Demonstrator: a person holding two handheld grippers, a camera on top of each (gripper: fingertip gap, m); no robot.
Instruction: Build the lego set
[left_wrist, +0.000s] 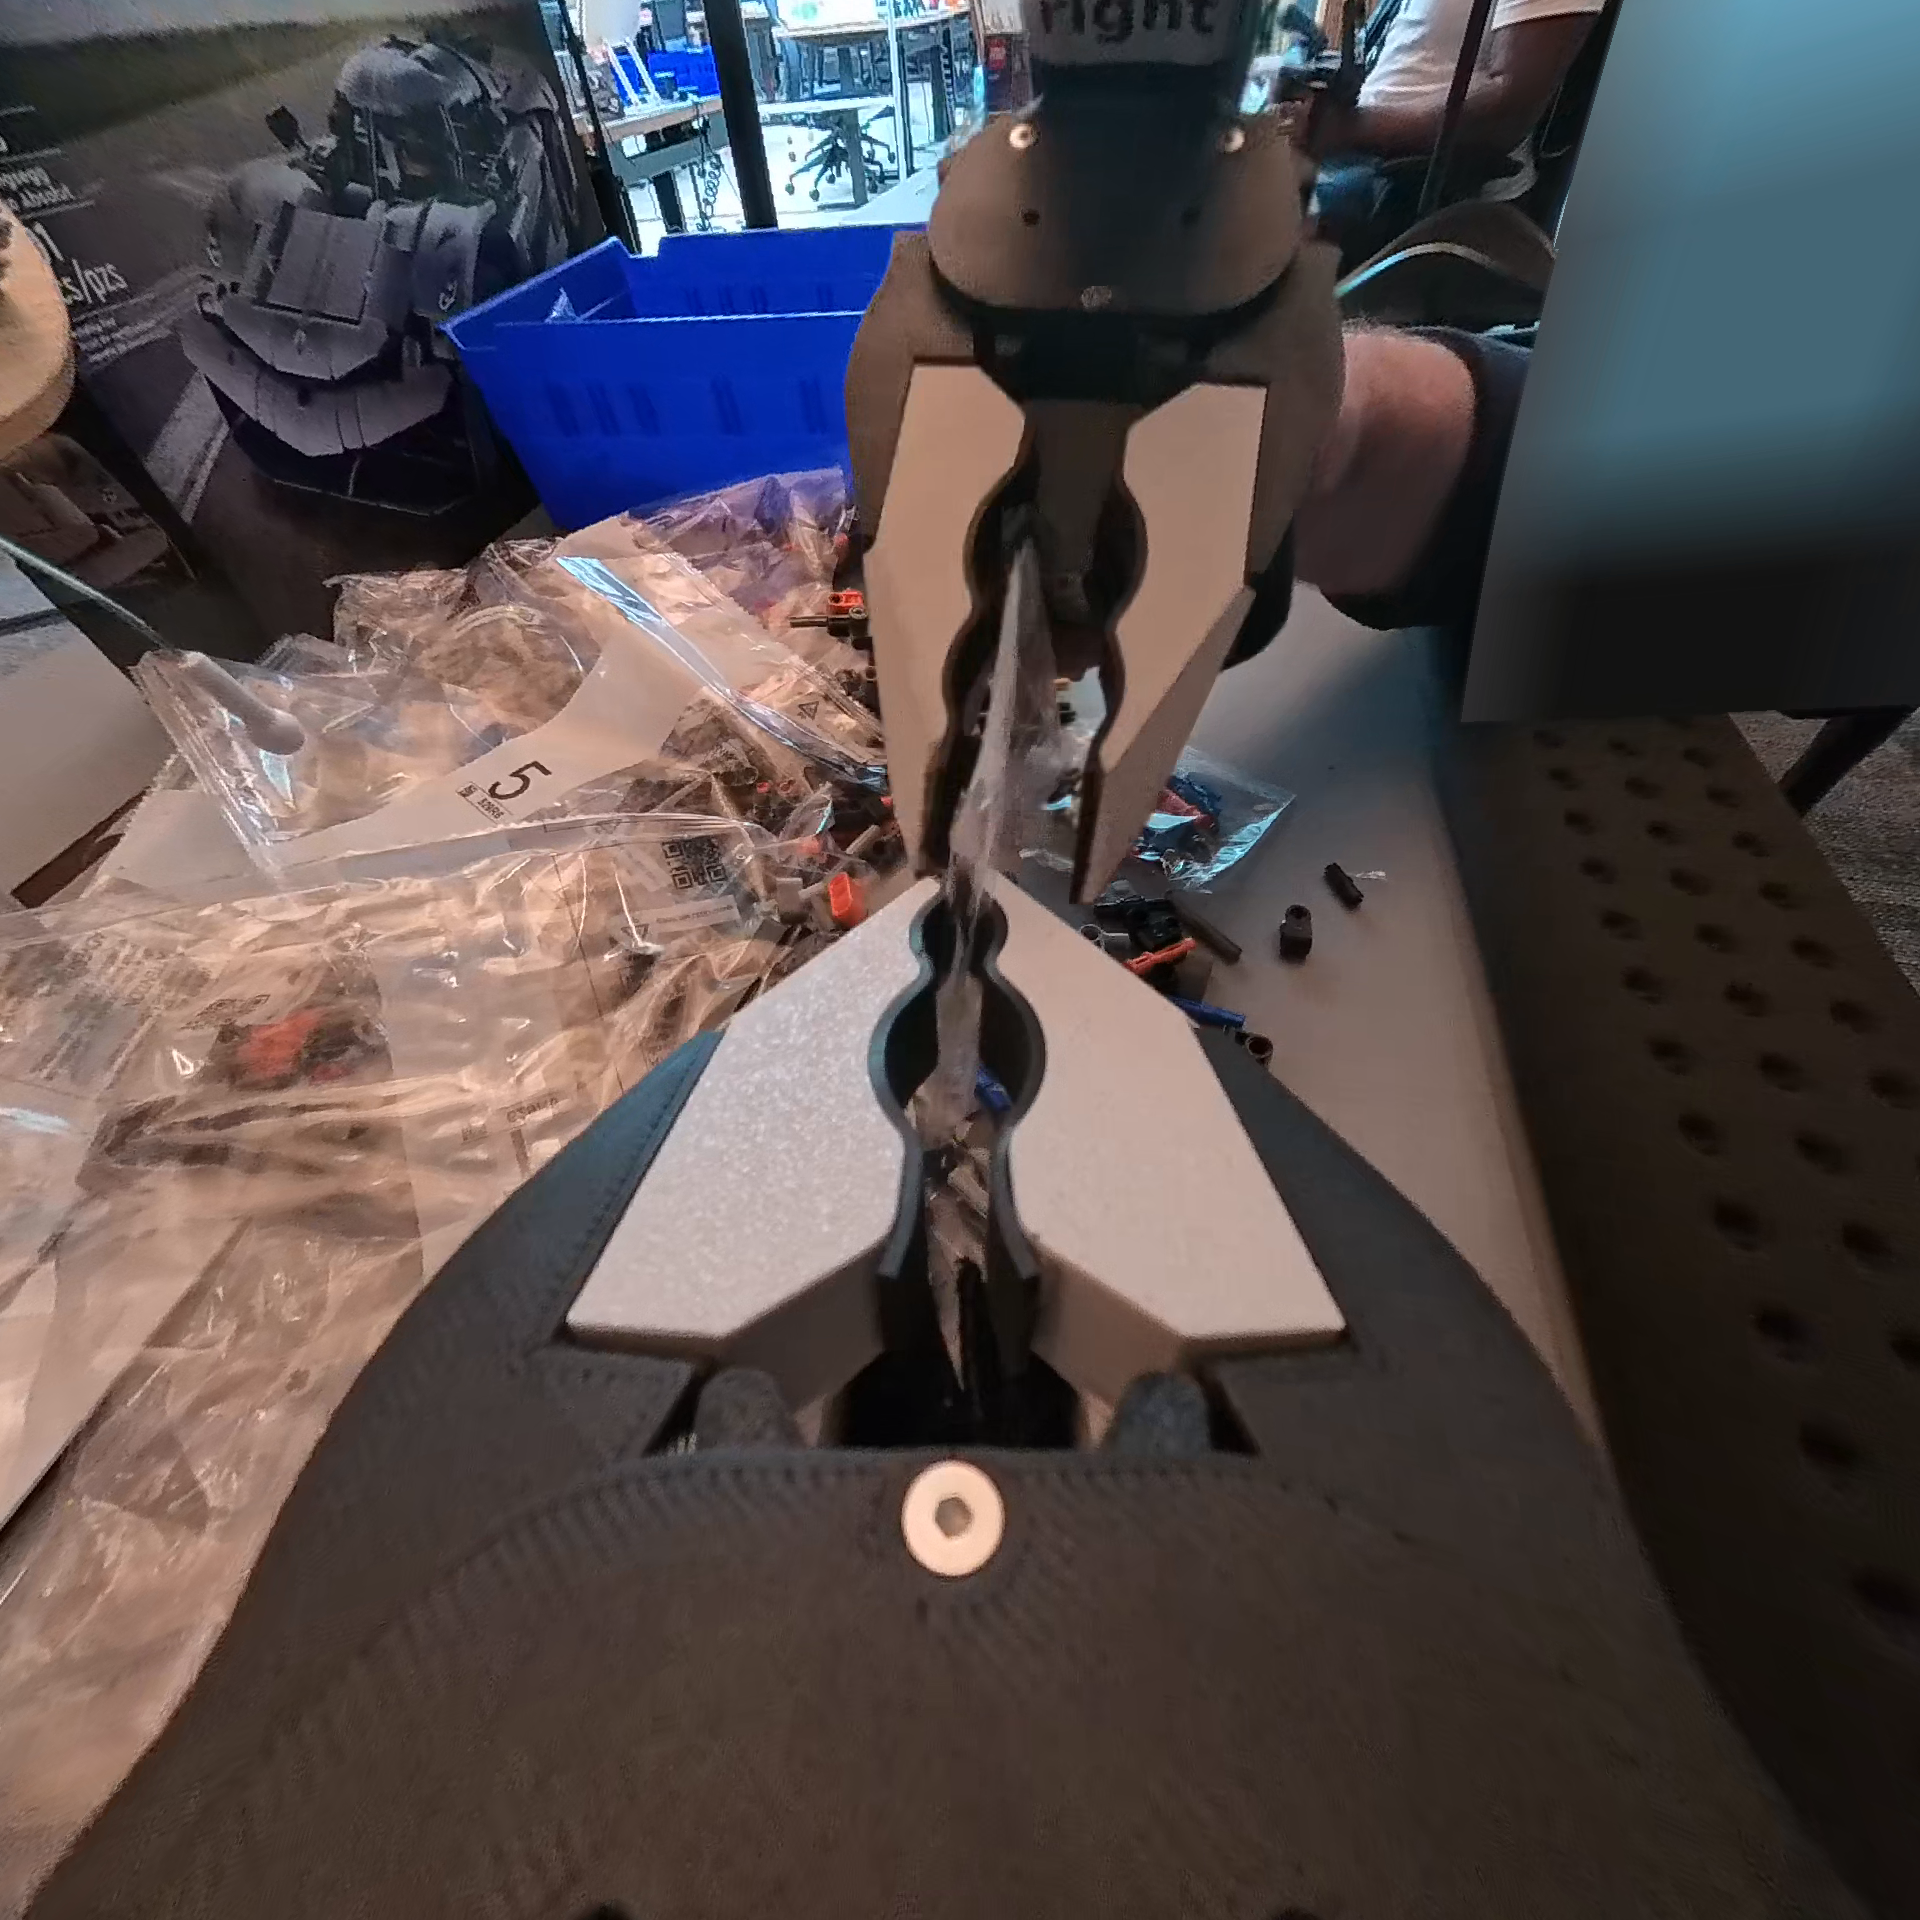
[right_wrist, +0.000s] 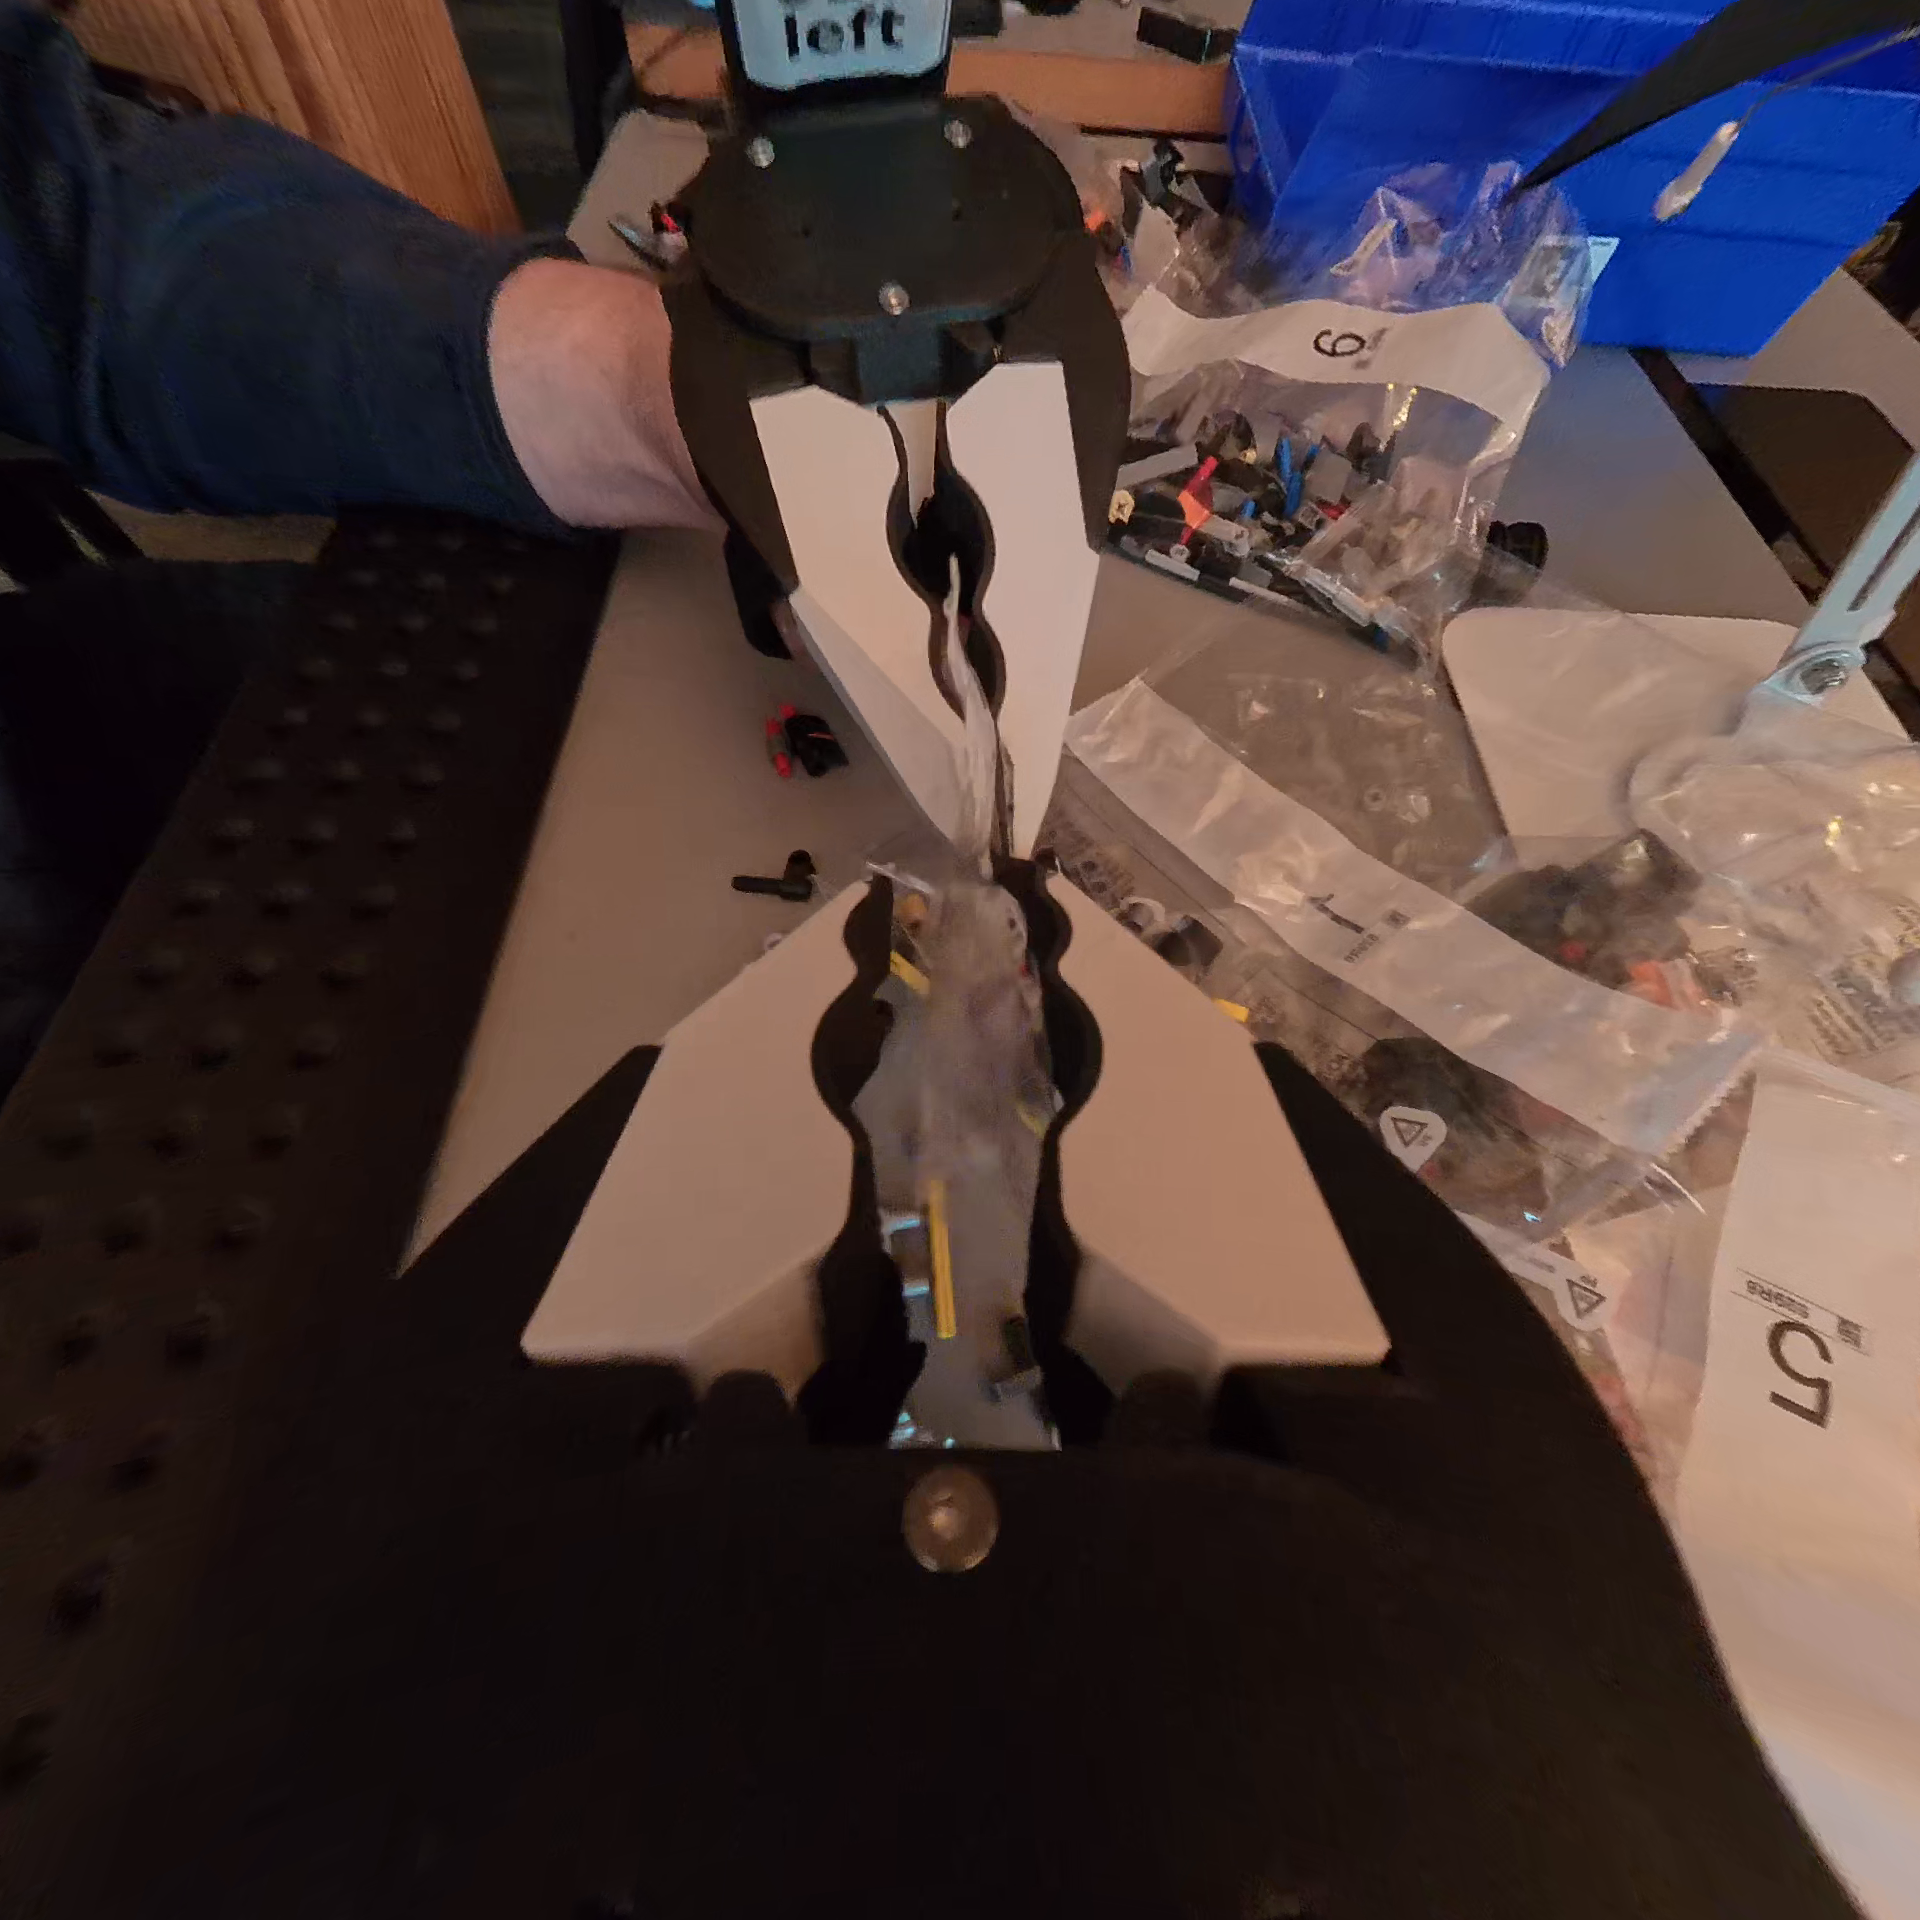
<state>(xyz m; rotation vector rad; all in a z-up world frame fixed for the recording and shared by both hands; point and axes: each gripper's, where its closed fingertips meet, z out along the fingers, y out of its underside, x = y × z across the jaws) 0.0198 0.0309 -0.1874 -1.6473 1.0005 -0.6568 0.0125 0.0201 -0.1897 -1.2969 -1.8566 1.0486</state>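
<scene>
A small clear bag of lego parts (left_wrist: 982, 790) is stretched between my two grippers, which meet tip to tip above the grey table (left_wrist: 1351, 1039). My left gripper (left_wrist: 961, 904) is shut tight on one end of it. My right gripper (left_wrist: 1003, 883) comes in from the top of the left wrist view. In the right wrist view my right gripper (right_wrist: 961, 878) is closed on the bulky bag (right_wrist: 966, 1039), which fills the gap between its jaws with yellow and dark pieces. The left gripper (right_wrist: 997, 831) pinches the bag's thin end.
Several clear numbered bags of parts (left_wrist: 520, 779) (right_wrist: 1330, 447) cover the table. A blue bin (left_wrist: 665, 395) (right_wrist: 1558, 156) and the set's dark box (left_wrist: 312, 260) stand behind. Loose small pieces (left_wrist: 1299, 925) (right_wrist: 800, 743) lie near a black perforated board (left_wrist: 1714, 1039) (right_wrist: 260, 831). A person's hands (left_wrist: 1382, 457) (right_wrist: 582, 416) hold the grippers. My left and right fingertips are right by each other.
</scene>
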